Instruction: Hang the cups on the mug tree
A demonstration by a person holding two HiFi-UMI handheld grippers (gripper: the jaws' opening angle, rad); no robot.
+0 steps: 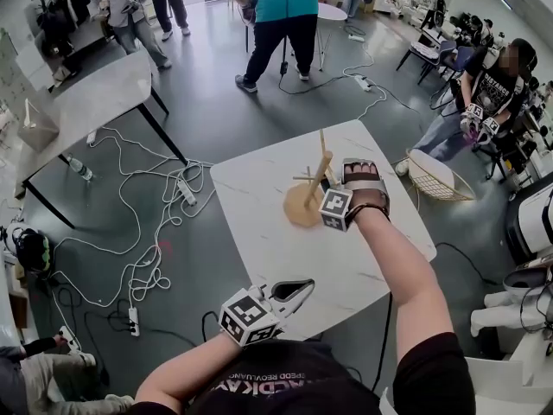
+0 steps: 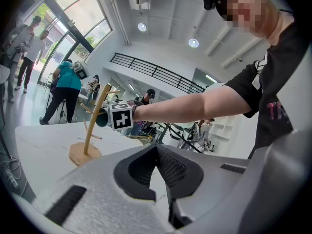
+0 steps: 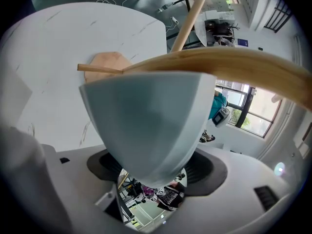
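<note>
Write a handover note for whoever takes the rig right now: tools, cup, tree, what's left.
Left tool: shut, empty, held low by the near edge of the table.
Right tool: shut on the pale cup, up against a peg of the mug tree.
Done: cup is at the tree.
Left: hook its handle, which is out of view, over the peg, then release. No other cup visible.

In the right gripper view the cup (image 3: 146, 126) is so close that it hides most of the mug tree (image 3: 186, 19), and its handle cannot be seen. In the head view the right tool (image 1: 361, 176) covers the cup.
</note>
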